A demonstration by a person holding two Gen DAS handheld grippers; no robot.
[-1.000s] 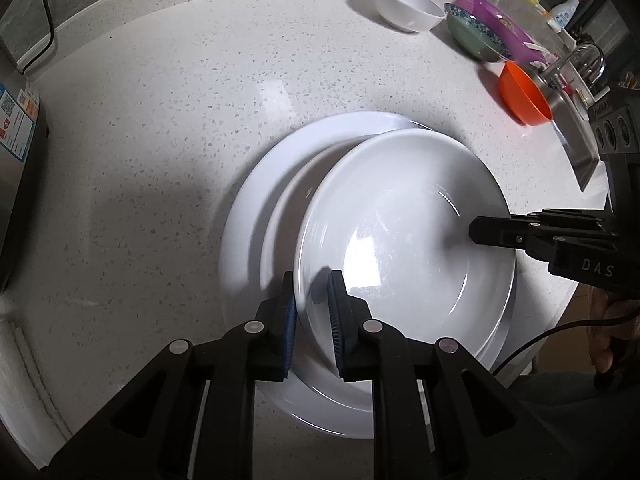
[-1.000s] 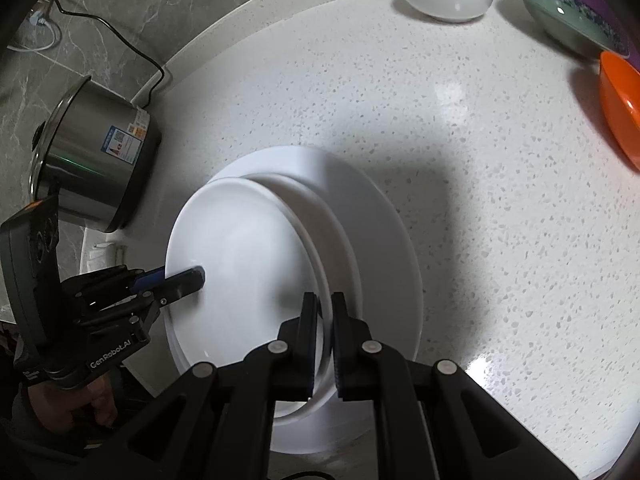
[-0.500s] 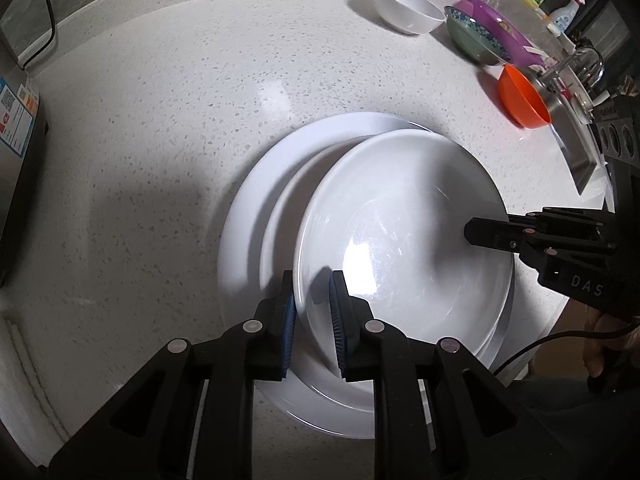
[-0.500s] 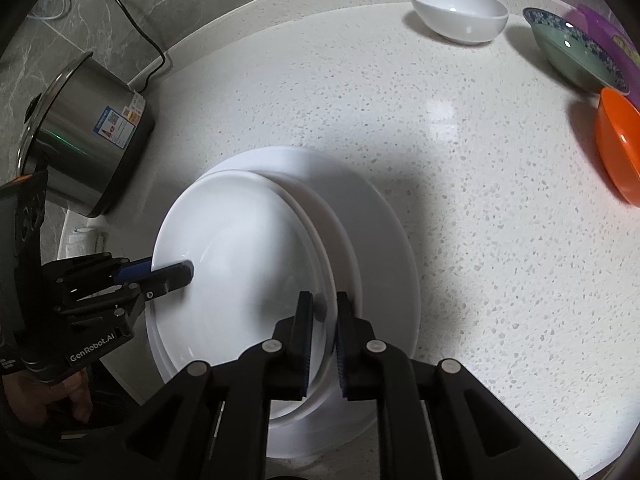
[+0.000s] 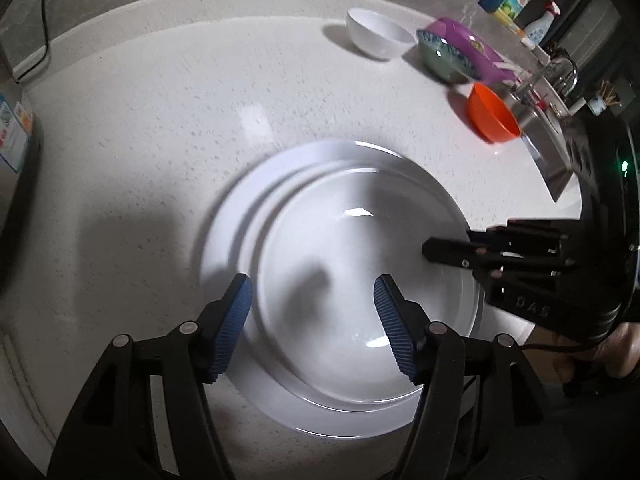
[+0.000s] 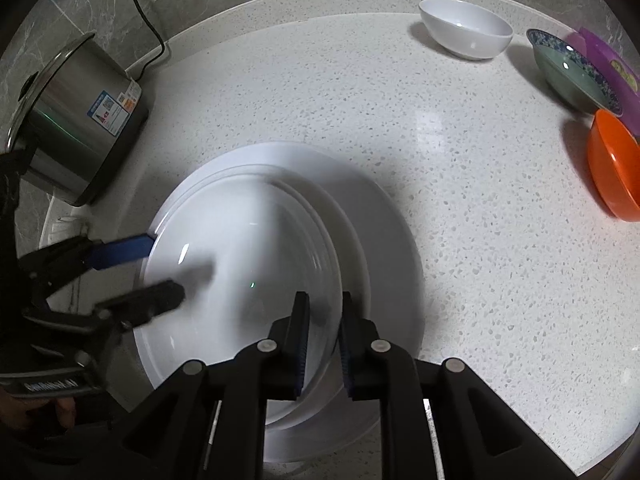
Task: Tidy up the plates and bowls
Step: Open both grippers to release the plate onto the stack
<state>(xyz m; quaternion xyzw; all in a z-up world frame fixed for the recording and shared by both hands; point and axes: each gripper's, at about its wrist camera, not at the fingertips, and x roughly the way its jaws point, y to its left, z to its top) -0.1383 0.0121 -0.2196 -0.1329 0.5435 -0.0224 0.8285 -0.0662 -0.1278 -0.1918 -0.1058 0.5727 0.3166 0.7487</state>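
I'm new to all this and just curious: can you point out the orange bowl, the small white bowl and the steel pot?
orange bowl [image 6: 614, 168], right wrist view, inner wall.
small white bowl [image 6: 466, 26], right wrist view, inside.
steel pot [image 6: 76, 132], right wrist view, side wall.

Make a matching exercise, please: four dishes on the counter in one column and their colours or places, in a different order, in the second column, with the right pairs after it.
Column one:
1. top plate
2. small bowl by the back edge
3. patterned bowl
4. bowl nearest the sink

Column two:
A. orange
B. green inside, blue rim
C. plain white, standing alone
D. white, lying on a wider white plate

Right pairs: 1-D, 2-C, 3-B, 4-A
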